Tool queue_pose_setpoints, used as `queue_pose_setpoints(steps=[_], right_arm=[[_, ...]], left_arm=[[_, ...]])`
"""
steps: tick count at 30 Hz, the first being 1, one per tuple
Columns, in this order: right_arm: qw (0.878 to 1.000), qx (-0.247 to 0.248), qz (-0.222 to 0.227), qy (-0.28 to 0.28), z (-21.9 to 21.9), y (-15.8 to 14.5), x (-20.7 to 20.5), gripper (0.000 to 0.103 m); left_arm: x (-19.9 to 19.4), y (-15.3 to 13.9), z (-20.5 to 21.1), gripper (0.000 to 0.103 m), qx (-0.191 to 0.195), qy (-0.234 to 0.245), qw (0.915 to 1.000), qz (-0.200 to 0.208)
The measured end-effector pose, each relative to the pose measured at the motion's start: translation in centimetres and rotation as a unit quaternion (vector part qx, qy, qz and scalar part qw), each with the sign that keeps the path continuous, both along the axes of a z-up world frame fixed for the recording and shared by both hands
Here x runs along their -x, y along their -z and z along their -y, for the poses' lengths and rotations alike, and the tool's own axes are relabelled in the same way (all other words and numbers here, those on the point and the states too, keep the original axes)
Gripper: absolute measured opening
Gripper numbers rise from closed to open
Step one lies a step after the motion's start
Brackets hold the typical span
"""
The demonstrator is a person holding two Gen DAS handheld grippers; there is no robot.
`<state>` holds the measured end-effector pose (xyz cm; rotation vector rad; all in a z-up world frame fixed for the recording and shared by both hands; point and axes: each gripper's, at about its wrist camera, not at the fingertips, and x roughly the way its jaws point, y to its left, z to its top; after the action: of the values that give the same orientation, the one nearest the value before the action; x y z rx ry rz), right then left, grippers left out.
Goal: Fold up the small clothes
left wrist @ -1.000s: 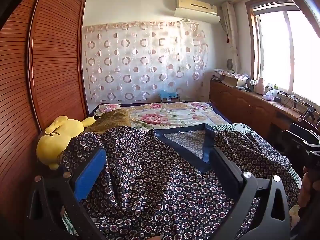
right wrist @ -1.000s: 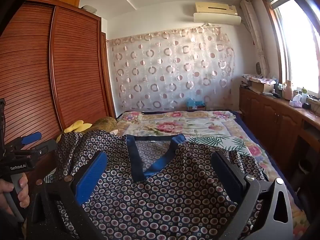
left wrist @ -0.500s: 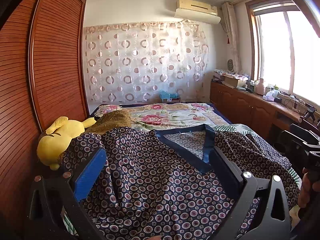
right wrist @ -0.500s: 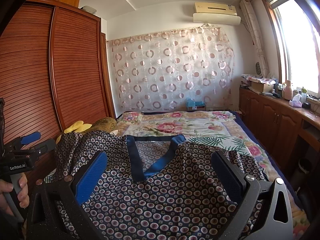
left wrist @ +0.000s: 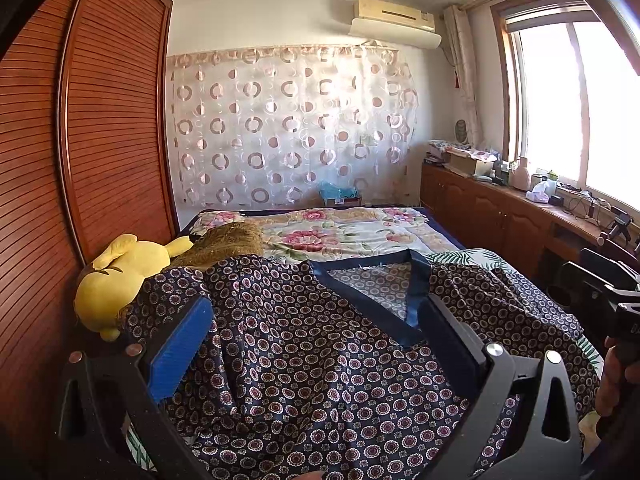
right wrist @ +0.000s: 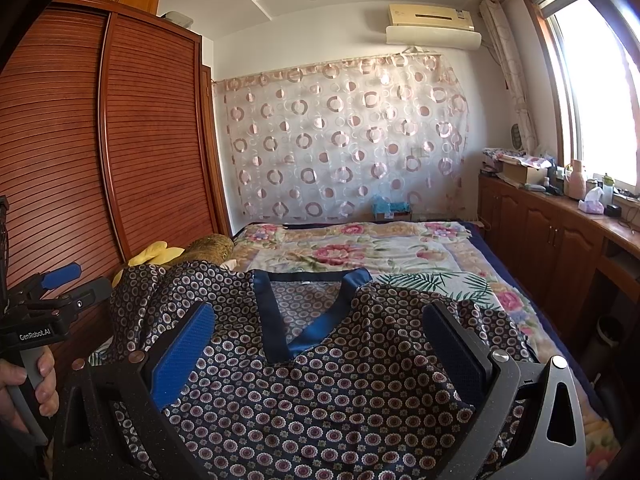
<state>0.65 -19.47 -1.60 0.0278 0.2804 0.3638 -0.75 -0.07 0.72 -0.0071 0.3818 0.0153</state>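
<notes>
A dark navy top [left wrist: 320, 360] with a small circle print and a blue V-neck band lies spread face up on the near part of the bed; it also fills the right wrist view [right wrist: 320, 392]. My left gripper [left wrist: 316, 320] is open and empty, held just above the top's left half. My right gripper [right wrist: 320, 324] is open and empty above the top's right half. The other gripper shows at the side edge of each view, the left one in the right wrist view [right wrist: 52, 300].
The bed has a floral quilt [left wrist: 340, 236] beyond the top. A yellow plush toy [left wrist: 120, 276] and a brown cushion [left wrist: 228, 240] lie at the bed's left edge by a wooden wardrobe [left wrist: 100, 140]. A wooden cabinet [right wrist: 560, 248] with clutter runs along the right under the window.
</notes>
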Motion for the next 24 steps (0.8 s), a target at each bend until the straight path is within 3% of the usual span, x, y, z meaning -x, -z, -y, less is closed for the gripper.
queue_pose_setpoints(steps=[24], right_arm=[[1.000,0.000,0.000,-0.001,0.00,-0.01,0.02,0.103]], left_arm=[[0.11,-0.52,-0.06,0.103,-0.003,0.000,1.0000,0.004]])
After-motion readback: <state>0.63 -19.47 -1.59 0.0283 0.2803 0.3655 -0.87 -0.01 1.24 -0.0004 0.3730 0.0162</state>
